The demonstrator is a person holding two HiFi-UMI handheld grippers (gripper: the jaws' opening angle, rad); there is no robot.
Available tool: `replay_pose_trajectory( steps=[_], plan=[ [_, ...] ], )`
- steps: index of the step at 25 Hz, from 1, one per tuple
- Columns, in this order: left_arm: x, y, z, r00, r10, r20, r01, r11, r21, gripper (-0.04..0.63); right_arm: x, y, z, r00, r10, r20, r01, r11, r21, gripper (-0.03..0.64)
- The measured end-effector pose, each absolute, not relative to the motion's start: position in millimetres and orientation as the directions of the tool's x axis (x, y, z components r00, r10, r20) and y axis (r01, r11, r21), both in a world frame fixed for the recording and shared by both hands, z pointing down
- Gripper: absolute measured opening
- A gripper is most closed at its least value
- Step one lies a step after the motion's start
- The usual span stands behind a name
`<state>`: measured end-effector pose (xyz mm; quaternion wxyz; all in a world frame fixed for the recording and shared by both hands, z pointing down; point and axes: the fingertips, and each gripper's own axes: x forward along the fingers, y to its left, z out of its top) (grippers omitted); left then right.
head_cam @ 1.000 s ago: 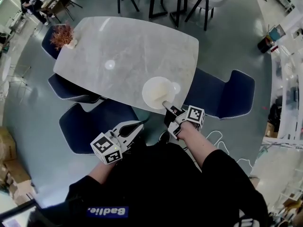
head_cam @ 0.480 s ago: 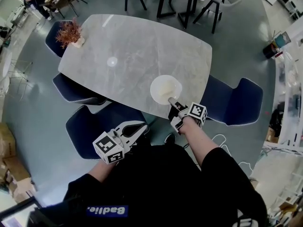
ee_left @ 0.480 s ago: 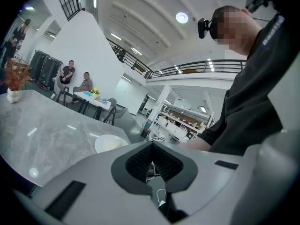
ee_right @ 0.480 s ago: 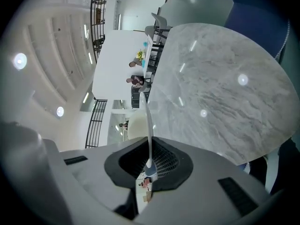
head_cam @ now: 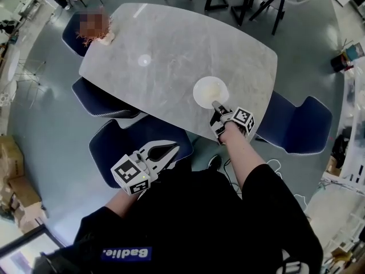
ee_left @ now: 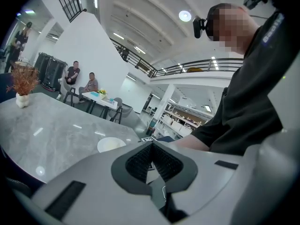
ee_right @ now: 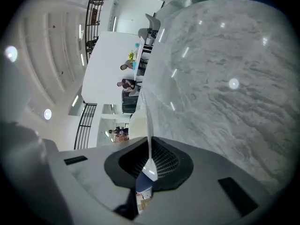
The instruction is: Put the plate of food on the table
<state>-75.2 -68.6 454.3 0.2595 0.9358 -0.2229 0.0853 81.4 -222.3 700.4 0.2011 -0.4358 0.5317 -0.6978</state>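
Jaws of the right gripper [head_cam: 217,105] pinch the rim of the white plate [head_cam: 209,90] over the tabletop [head_cam: 171,50]; the left gripper [head_cam: 171,148] has its jaws closed, empty.

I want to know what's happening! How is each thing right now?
Plate: held by its rim, at the near edge of the table; cannot tell if it rests there.
Right gripper: shut on the plate.
Left gripper: shut, empty, off the table.
Plant: upright at the far corner.
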Motion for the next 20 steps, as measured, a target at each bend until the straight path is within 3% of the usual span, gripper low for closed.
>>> replay_pose_trajectory(
  steps=[20],
  plan=[
    [-112.1, -71.4, 469.5, 0.844, -0.432, 0.318, -0.536, -0.706, 0.464, 0.006, 79.8, -273.1, 752.2, -0.431, -0.756, 0.493, -0.13, -0.488, -0.863, 0.021]
  ],
)
